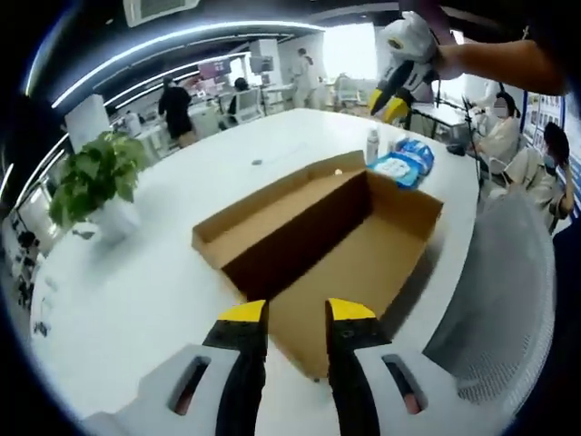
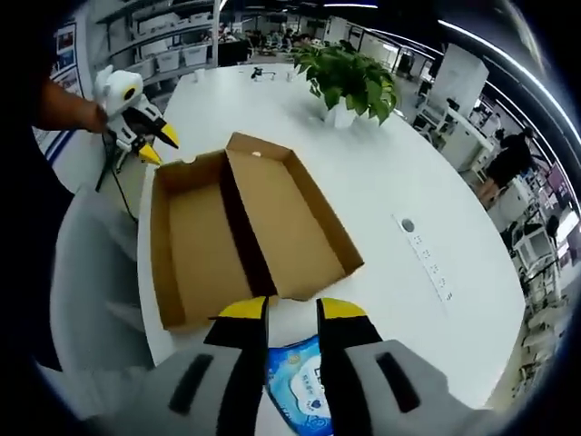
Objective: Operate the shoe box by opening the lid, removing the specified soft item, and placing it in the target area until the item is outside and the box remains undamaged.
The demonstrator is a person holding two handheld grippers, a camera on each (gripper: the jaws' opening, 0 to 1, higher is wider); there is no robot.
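Note:
The brown cardboard shoe box (image 1: pixel 354 245) lies open on the white table, its lid folded out flat beside it, and both halves look empty. The box (image 2: pixel 272 218) also lies ahead in the right gripper view. A blue soft pack of wet wipes (image 1: pixel 406 163) rests on the table just past the box's far end. My right gripper (image 2: pixel 292 311) hovers open above that pack (image 2: pixel 295 386) with nothing between its jaws, and a hand holds it high (image 1: pixel 388 102). My left gripper (image 1: pixel 297 313) is open over the box's near corner and is seen again (image 2: pixel 159 143) at the opposite end.
A potted plant (image 1: pixel 95 177) stands on the table, also visible (image 2: pixel 349 77). A small white bottle (image 1: pixel 372 145) stands beside the wipes. A grey mesh chair (image 1: pixel 508 291) is at the table edge. A socket strip (image 2: pixel 427 259) is set into the tabletop. People stand behind.

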